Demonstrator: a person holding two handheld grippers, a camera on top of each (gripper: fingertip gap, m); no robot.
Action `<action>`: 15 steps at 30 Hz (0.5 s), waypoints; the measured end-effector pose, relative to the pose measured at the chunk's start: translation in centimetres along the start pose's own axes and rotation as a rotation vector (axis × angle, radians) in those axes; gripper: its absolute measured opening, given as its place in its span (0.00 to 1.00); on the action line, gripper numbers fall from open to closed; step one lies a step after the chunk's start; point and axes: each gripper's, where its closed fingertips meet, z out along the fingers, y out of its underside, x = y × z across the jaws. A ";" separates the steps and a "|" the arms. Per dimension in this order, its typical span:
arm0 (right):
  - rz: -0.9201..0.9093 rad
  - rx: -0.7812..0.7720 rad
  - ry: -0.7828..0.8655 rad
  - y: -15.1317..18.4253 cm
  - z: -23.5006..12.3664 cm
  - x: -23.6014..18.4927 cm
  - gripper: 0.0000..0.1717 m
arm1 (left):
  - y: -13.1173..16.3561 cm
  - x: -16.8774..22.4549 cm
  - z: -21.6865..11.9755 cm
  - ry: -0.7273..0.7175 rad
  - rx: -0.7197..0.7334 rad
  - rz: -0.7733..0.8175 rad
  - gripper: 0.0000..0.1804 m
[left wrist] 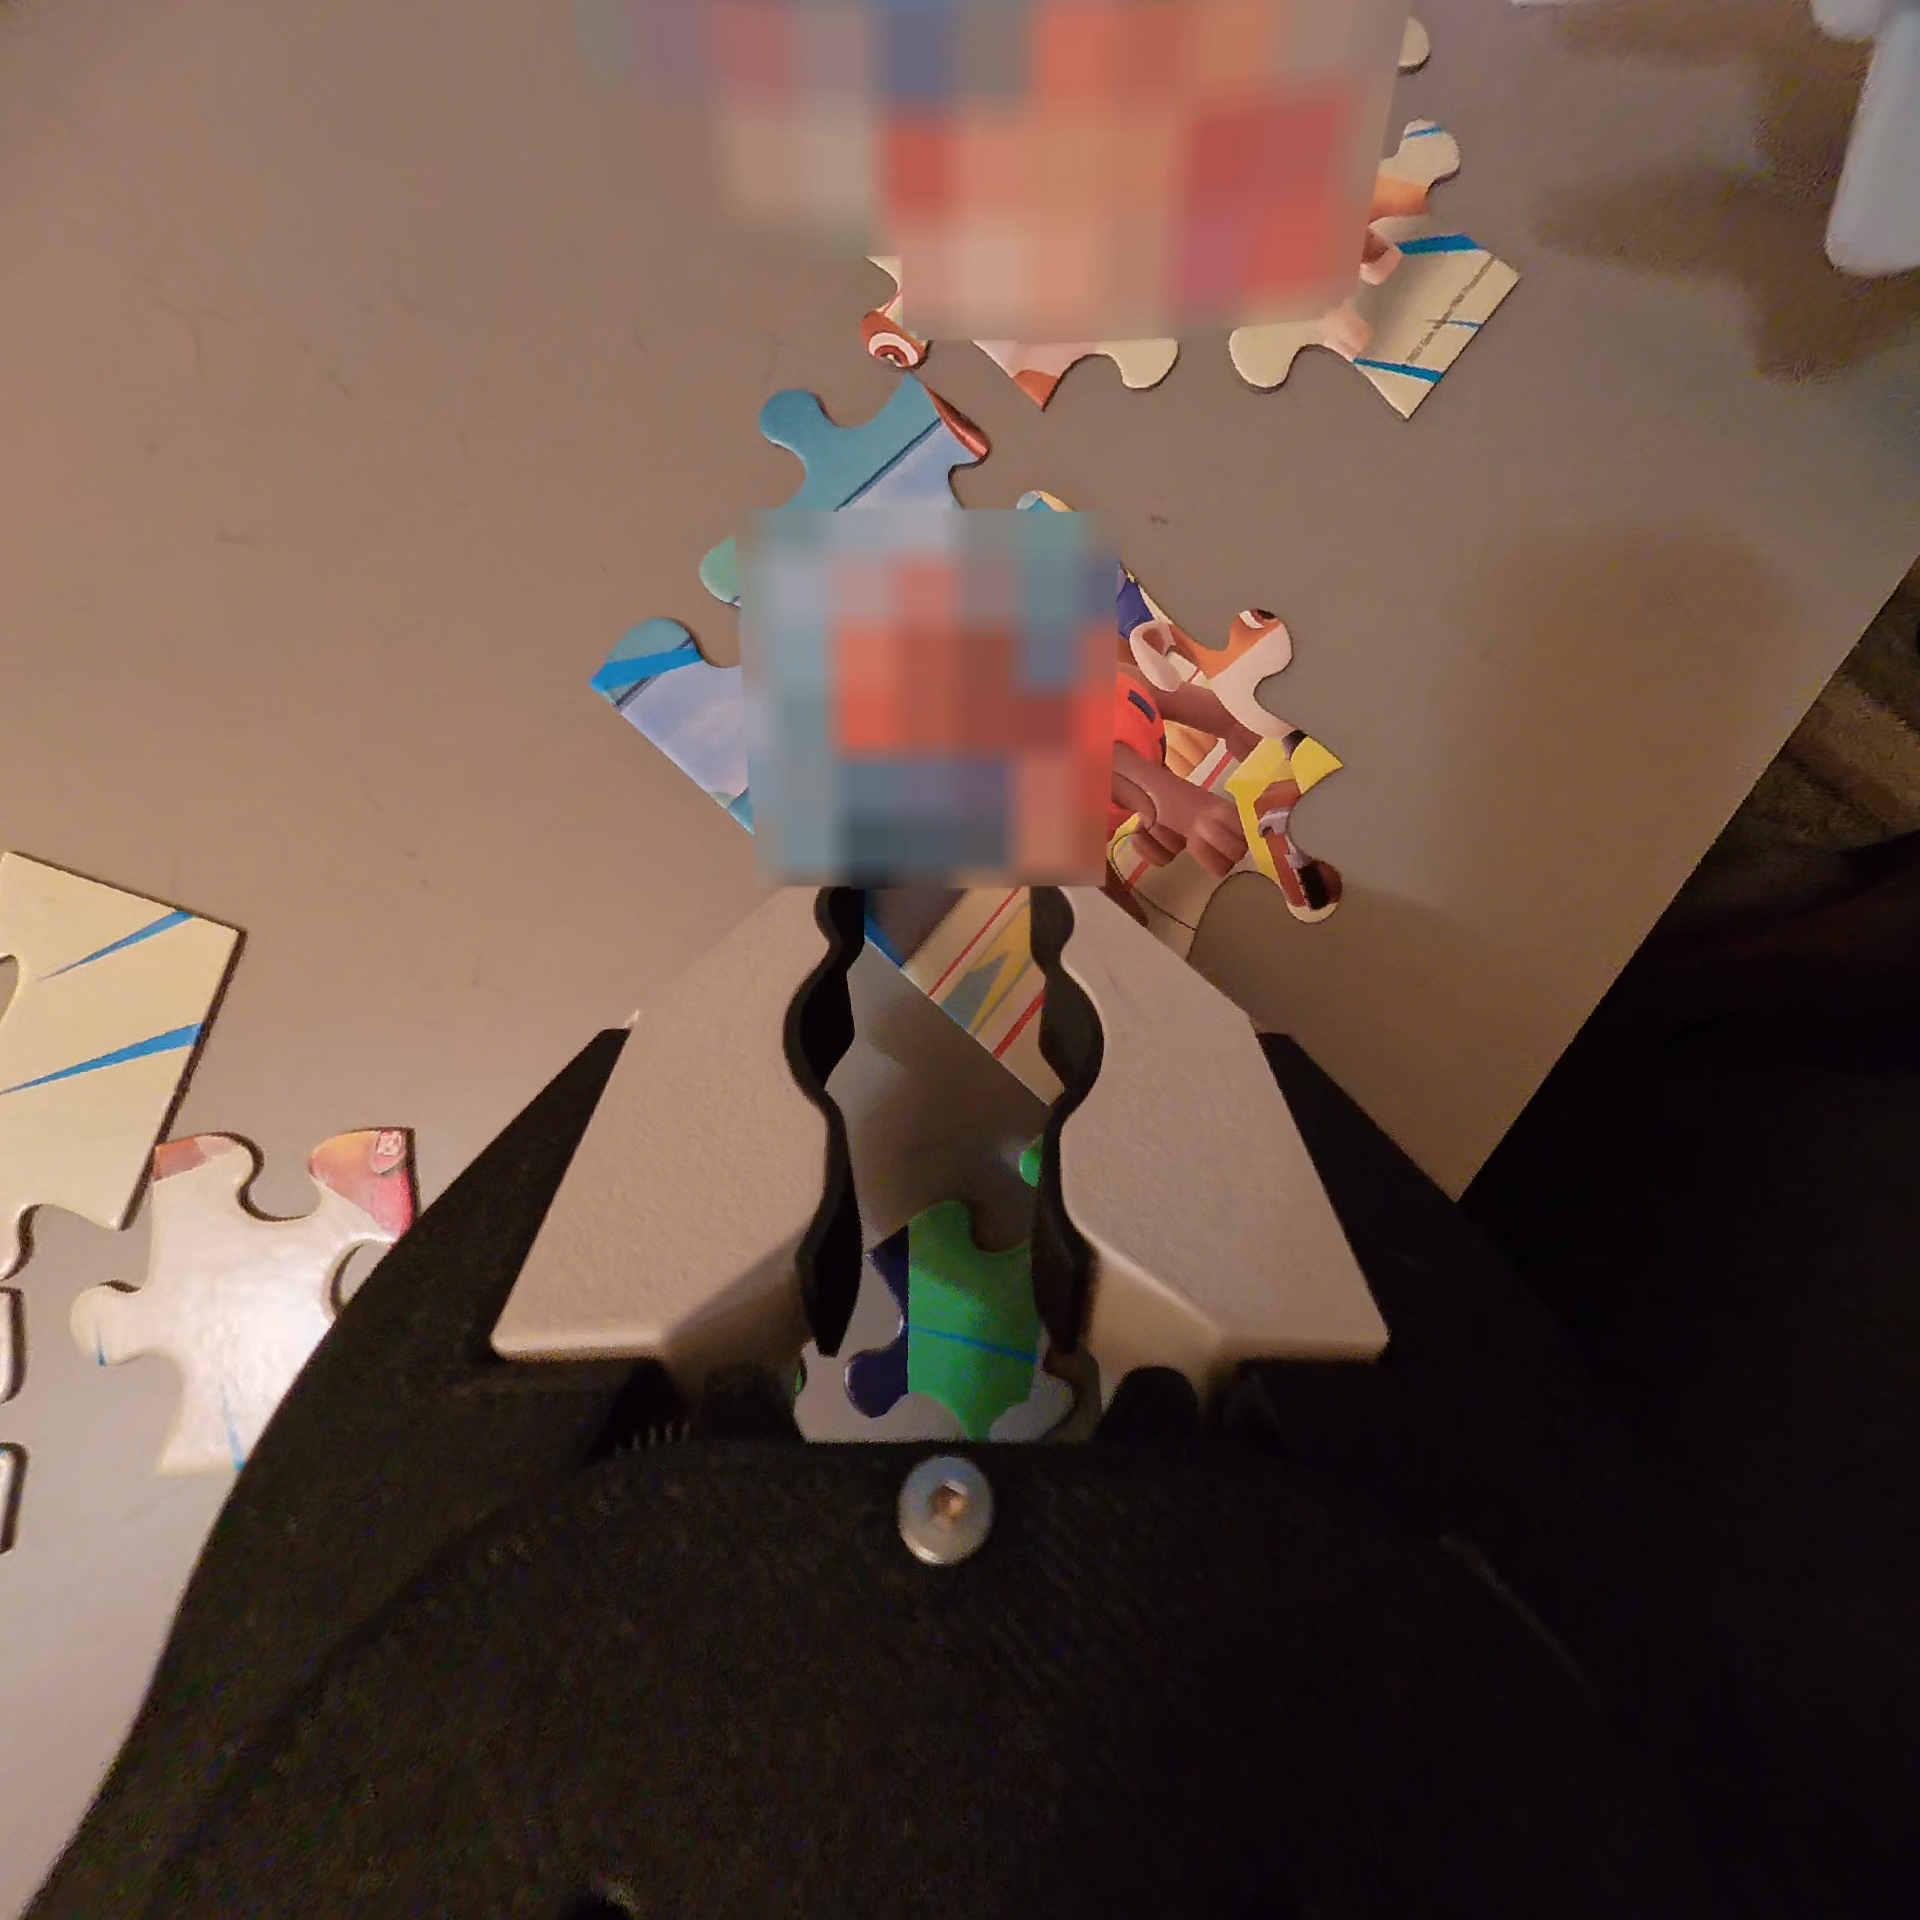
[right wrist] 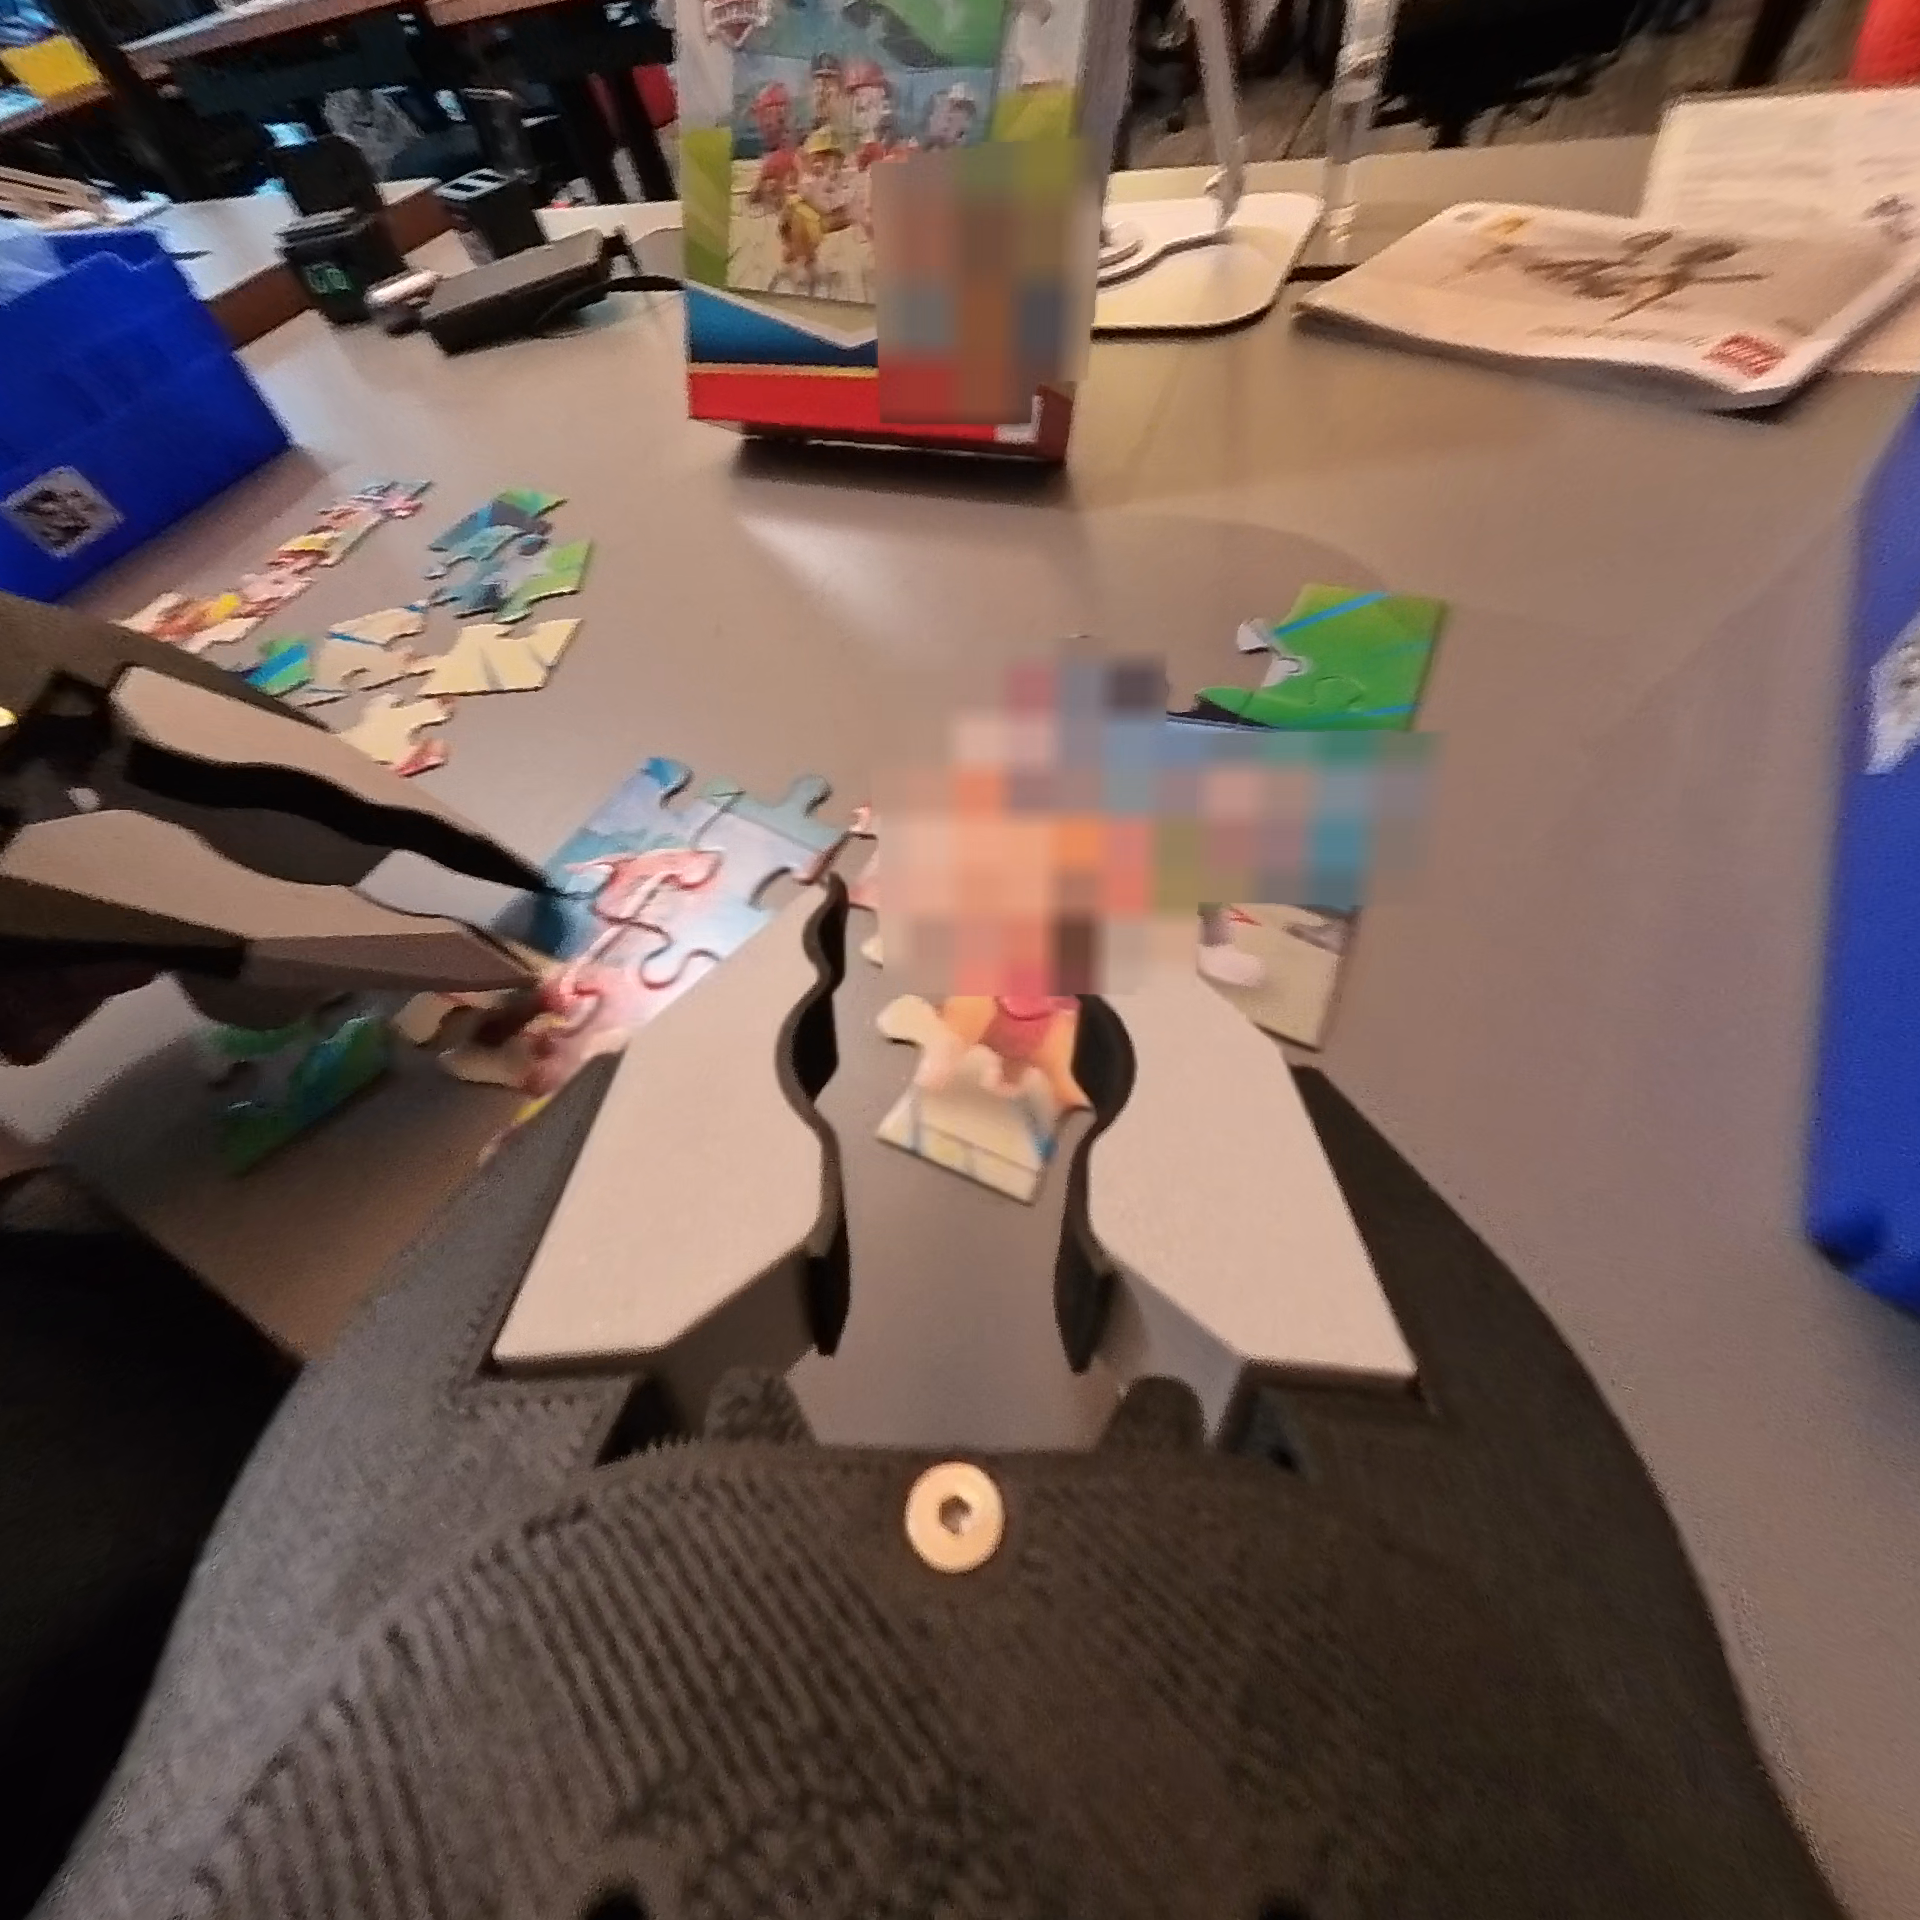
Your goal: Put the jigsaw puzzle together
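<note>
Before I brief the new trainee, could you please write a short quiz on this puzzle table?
1. True or false: the puzzle box stands upright on the grey table.
2. The right gripper is: A) open above a loose jigsaw piece lying on the table; B) shut on the box; C) holding a booklet.
3. Fill in: the joined edge pieces beyond the right gripper are mainly ___.
Key: 1 true; 2 A; 3 green.
</note>
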 end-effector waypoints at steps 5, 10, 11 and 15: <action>0.035 -0.137 -0.221 1.7 1.6 -5.3 0.20 | 0.0 -0.1 0.0 -0.006 -0.015 0.011 0.17; -0.038 -0.324 -0.292 4.5 3.1 -8.3 0.26 | -0.1 -0.2 0.0 0.018 0.002 -0.007 0.15; -0.059 -0.342 -0.290 4.9 3.3 -8.5 0.27 | -0.1 -0.2 -0.1 0.025 0.006 -0.013 0.15; -0.110 -0.379 -0.276 5.7 4.0 -8.8 0.29 | -0.1 0.0 -0.2 0.066 0.015 -0.041 0.17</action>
